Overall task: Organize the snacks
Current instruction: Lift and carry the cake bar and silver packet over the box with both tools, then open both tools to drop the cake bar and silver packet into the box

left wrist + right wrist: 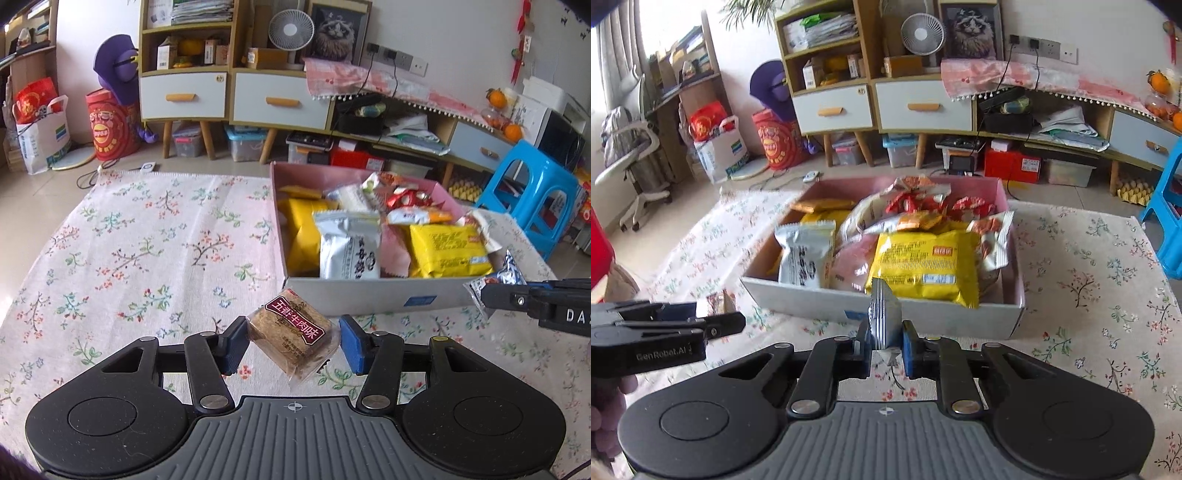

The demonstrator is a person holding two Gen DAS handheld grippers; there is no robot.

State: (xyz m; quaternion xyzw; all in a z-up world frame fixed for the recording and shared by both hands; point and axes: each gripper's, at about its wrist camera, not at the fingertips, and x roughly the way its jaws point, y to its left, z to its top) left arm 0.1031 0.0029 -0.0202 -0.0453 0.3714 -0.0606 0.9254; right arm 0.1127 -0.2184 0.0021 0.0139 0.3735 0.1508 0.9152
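- The left gripper (293,343) holds a brown snack block (291,338) in clear wrap between its 2 blue pads, tilted, with a dark red label facing up.
- The right gripper (885,345) is pinched tight on a thin silver packet (884,317) that stands on edge and pokes up past its fingertips.
- Straight ahead of both grippers sits the cardboard box (369,295) with a pink lining, resting on the flowered cloth (147,240).
- Inside the box, nearest the grippers, a white packet (349,251) stands upright beside a big yellow bag (448,251); smaller orange and red wrappers are heaped behind them.
- From the left gripper, the right one shows at the far right edge, near the box's front corner.
- A blue stool (532,206) stands beyond the box to the right.
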